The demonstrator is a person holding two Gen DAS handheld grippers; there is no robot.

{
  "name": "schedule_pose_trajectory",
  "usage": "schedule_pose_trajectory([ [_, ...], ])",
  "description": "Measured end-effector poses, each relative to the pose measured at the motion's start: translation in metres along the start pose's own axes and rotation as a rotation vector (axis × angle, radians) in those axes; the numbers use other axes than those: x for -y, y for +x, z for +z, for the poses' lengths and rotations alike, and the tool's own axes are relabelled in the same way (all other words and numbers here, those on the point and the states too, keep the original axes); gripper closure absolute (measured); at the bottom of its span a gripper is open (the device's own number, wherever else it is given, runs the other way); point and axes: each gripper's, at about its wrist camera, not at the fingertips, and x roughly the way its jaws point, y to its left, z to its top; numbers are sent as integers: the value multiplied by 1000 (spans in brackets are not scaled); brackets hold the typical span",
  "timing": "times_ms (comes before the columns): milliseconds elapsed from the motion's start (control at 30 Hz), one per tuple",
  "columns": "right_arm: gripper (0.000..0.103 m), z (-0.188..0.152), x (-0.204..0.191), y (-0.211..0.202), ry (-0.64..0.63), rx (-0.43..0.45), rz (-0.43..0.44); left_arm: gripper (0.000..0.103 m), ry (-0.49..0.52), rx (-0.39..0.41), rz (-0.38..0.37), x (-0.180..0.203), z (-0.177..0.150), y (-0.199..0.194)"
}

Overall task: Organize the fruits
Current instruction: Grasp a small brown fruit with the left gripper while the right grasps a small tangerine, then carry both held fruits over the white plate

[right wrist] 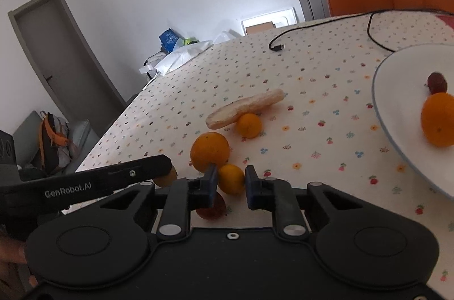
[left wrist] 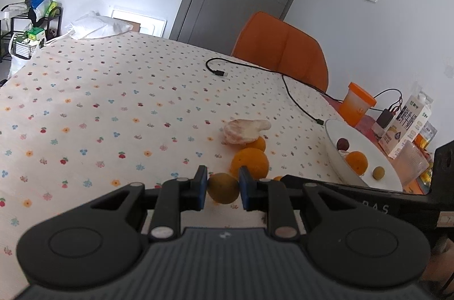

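Observation:
My left gripper [left wrist: 222, 188] is shut on a yellow-green round fruit [left wrist: 222, 188] just above the flowered tablecloth. Behind it lie a large orange [left wrist: 249, 162], a smaller orange [left wrist: 259, 144] and a pale peel piece [left wrist: 245, 130]. My right gripper [right wrist: 231, 180] is shut on a small orange [right wrist: 231, 178]. A dark red fruit [right wrist: 211, 207] lies under its left finger. The large orange [right wrist: 209, 151], a small orange [right wrist: 248, 125] and the peel piece [right wrist: 245, 108] lie beyond. The white plate [left wrist: 334, 155] at the right, also seen in the right wrist view [right wrist: 391, 112], holds an orange [right wrist: 438, 118], a dark red fruit [right wrist: 437, 82] and a small yellow-green fruit [left wrist: 378, 172].
A black cable [left wrist: 295, 98] runs across the table. An orange cup [left wrist: 356, 104], a milk carton [left wrist: 408, 124] and a clear glass [left wrist: 412, 163] stand behind the plate. An orange chair [left wrist: 279, 50] is at the far edge. The left gripper's arm [right wrist: 93, 180] crosses the right view.

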Motion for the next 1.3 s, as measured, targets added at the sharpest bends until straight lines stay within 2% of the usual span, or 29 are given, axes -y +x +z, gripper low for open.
schedule_pose_trajectory([
  [467,84,-1,14,-50,24,92,-60,81,26,-2,-79,30,-4,5],
  [1300,84,-12,85,-128,169,267,-233,81,191,-38,-235,132,4,37],
])
